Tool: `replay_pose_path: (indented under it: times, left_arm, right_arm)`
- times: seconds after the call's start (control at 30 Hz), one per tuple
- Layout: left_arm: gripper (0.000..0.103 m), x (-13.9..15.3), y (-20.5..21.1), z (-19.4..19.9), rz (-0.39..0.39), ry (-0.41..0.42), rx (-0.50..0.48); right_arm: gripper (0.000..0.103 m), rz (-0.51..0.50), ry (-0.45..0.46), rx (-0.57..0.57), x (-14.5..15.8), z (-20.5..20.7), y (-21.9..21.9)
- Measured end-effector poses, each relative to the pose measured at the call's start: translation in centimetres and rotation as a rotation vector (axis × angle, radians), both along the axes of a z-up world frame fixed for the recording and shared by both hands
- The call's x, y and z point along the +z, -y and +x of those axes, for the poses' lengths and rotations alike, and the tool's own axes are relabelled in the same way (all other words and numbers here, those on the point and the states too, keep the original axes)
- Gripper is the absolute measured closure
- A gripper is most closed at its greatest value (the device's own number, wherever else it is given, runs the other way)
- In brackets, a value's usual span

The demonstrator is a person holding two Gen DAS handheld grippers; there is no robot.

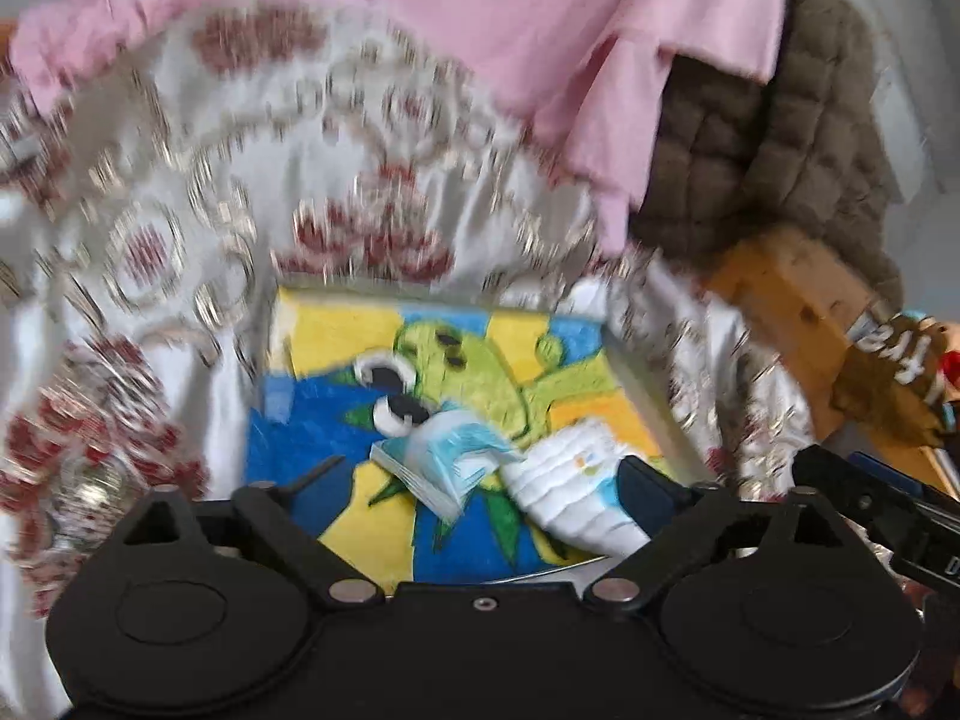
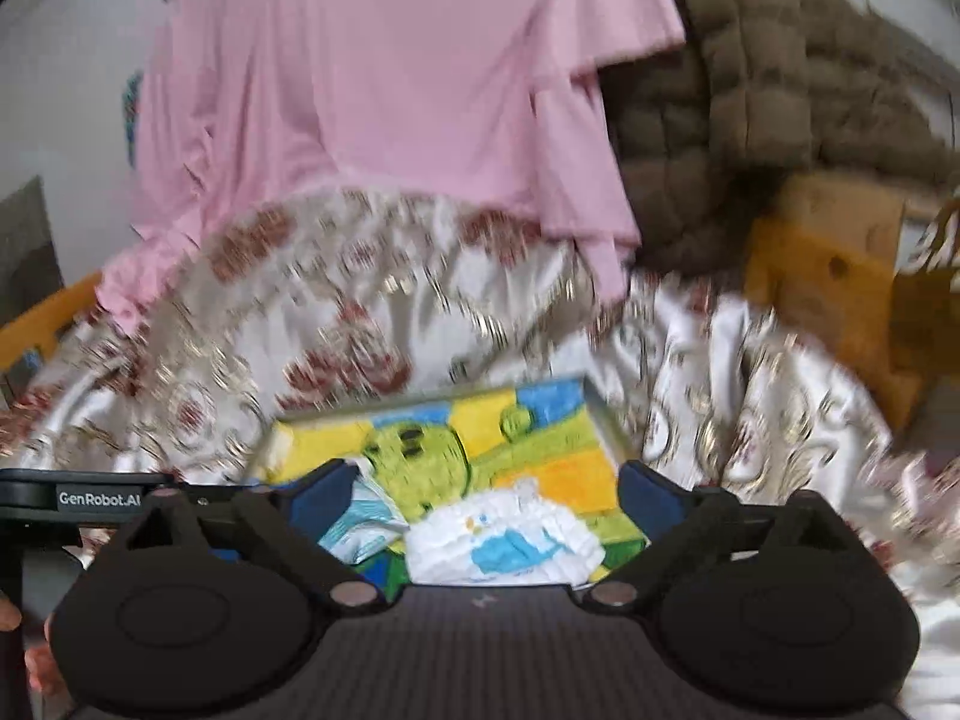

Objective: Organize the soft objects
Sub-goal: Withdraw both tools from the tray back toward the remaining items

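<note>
A square picture panel (image 1: pixel 324 438) (image 2: pixel 558 420) with a green cartoon figure on blue and yellow lies flat on the bedspread. On it rest a white folded diaper with a blue print (image 1: pixel 570 492) (image 2: pixel 510 540) and a light blue and white packet (image 1: pixel 441 462) (image 2: pixel 360 522). My left gripper (image 1: pixel 486 480) is open above them, its blue-padded fingers (image 1: pixel 645 477) spread wide with nothing pressed between them. My right gripper (image 2: pixel 489 495) is open too, and the diaper lies loose below the gap. The whole scene is blurred.
A white satin bedspread with red flowers (image 1: pixel 198 180) (image 2: pixel 372 312) covers the bed. A pink cloth (image 1: pixel 510 18) (image 2: pixel 390 78) and a brown quilted jacket (image 1: pixel 768 138) (image 2: pixel 750 72) hang behind. A wooden frame (image 1: pixel 792 306) (image 2: pixel 828 264) stands right. A brown soft thing (image 1: pixel 894 384) lies at the right edge.
</note>
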State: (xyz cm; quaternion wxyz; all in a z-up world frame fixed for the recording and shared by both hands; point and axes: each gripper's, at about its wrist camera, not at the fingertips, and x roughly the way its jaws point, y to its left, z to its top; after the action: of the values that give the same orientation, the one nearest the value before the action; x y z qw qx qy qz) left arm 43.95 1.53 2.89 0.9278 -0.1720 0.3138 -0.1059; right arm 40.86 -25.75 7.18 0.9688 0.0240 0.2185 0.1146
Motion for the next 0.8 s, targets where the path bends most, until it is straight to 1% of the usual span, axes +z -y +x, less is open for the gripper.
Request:
replay_pose_path:
  times: [0.03, 0.23, 0.4, 0.57, 0.8]
  left_arm:
    - [0.004, 0.8, 0.0, -1.1, 0.004, 0.029, 0.004]
    - [0.001, 5.4, 0.2, -8.6, 0.025, 0.183, 0.007]
    - [0.001, 7.8, 0.6, -14.7, 0.041, 0.285, 0.007]
    - [0.001, 8.8, 1.0, -20.5, 0.054, 0.349, -0.003]
    - [0.001, 8.8, 1.2, -27.2, 0.077, 0.391, -0.017]
  right_arm:
    - [0.000, 0.002, 0.027, 0.004, 0.7, -1.2, 0.1]
    - [0.000, -0.005, 0.146, 0.020, 4.3, -8.4, 0.1]
    - [0.000, -0.011, 0.203, 0.032, 5.8, -13.8, 0.3]
    - [0.000, -0.015, 0.241, 0.046, 6.6, -18.9, 0.8]
    - [0.000, -0.044, 0.271, 0.053, 6.5, -25.1, 1.1]
